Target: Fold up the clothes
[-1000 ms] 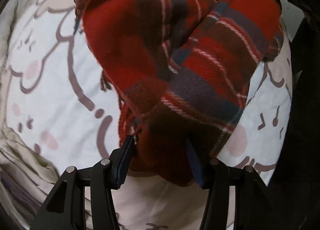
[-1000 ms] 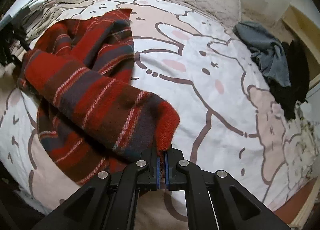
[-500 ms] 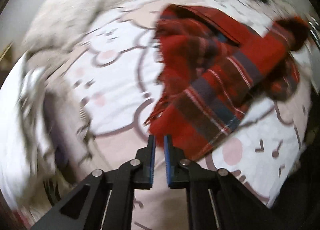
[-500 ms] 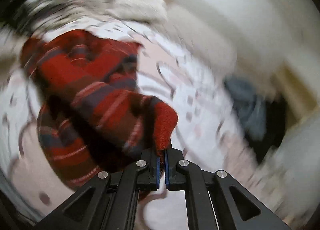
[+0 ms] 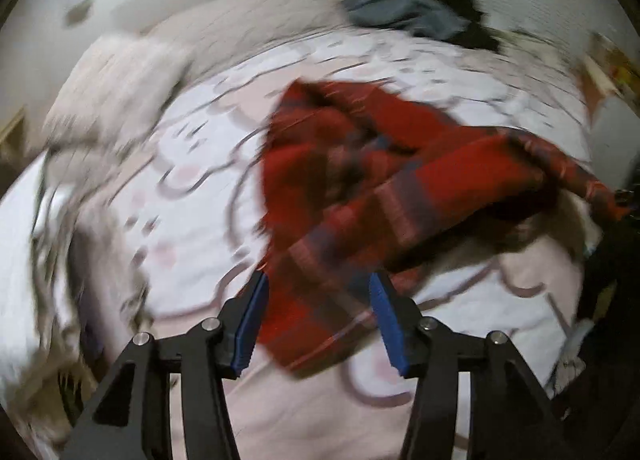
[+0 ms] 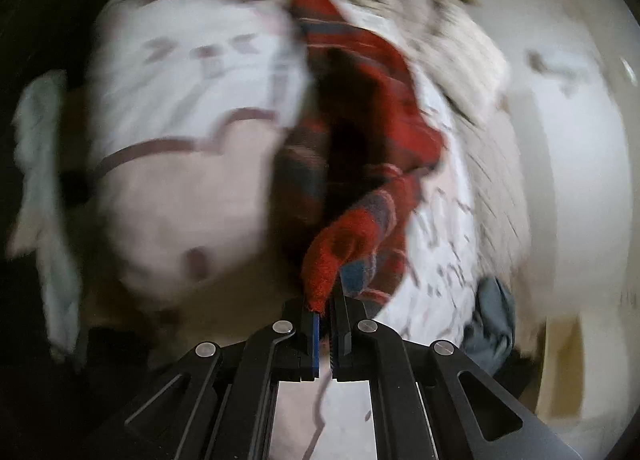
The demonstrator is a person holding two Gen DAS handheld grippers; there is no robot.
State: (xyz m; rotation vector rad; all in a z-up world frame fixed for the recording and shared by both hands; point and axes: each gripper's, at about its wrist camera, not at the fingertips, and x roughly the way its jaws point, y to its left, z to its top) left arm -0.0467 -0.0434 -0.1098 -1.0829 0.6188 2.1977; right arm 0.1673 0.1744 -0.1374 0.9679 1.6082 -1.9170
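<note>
Right gripper [image 6: 326,314] fingers pinched tight on one red corner of the plaid scarf [image 5: 360,195]. Left gripper [image 5: 318,296] jaws opening, scarf's end between, pads clear. Rest heaped on cartoon-print bedspread [image 5: 192,260].

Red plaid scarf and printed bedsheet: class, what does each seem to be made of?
Scarf: probably wool or acrylic, matte and fuzzy; its pinched edge looks napped, the folds thick. Bedsheet: likely smooth thin cotton, matte, flat printed outlines; blur leaves the weave unclear.
</note>
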